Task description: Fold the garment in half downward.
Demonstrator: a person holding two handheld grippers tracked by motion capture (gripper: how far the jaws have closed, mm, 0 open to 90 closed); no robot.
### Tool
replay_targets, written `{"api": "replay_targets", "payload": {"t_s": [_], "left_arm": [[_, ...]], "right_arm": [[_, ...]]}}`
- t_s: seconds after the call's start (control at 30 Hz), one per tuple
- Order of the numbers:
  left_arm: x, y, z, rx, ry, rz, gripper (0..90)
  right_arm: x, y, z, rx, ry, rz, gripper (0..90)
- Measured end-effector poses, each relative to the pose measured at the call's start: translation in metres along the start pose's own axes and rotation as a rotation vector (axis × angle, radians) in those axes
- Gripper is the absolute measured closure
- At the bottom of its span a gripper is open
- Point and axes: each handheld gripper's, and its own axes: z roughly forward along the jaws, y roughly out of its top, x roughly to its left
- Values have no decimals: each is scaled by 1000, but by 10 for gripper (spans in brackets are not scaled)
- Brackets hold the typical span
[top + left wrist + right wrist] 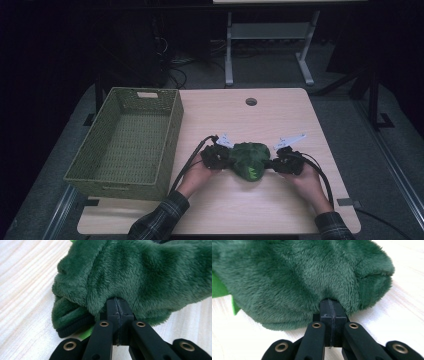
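Green plush fur marks the soft dark-green stuffed toy, which lies on the pale wood-grain worktop near its front middle, just right of the olive-green woven rectangular basket and apart from it. The left hand-held gripper meets the toy's left side and the right hand-held gripper its right side, each carried by a hand in a plaid sleeve. In the left gripper view the left hand-held gripper has its jaws pressed together, tips sunk into the fur beside a dark ribbed cuff. In the right gripper view the right hand-held gripper is likewise fully closed with its tips buried in the fur; each seems to pinch a fold of fabric, though the pile hides the tips.
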Motion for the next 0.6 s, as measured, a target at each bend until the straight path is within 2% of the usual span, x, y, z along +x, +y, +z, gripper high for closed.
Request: {"api": "replay_targets", "payload": {"t_s": [0.1, 0.2, 0.27, 0.37, 0.43, 0.53, 0.6], "left_arm": [[0, -1, 3, 7, 1, 9, 898], [-1, -3, 5, 1, -2, -4, 898], [0, -3, 4, 7, -7, 3, 898], [0, -1, -4, -18, -10, -11, 887], [0, 1, -13, -13, -13, 2, 881], [-8, 1, -25, -17, -32, 15, 888], [-14, 0, -33, -20, -48, 23, 888]], "right_arm": [[1, 0, 3, 9, 1, 1, 900], [1, -1, 7, 27, 3, -6, 900], [2, -2, 7, 27, 7, 2, 900], [2, -2, 3, 27, 0, -2, 900], [2, -1, -5, 4, -1, -2, 900], [0, 1, -20, -37, -7, -1, 900], [-2, 3, -29, -74, 5, 12, 900]]}}
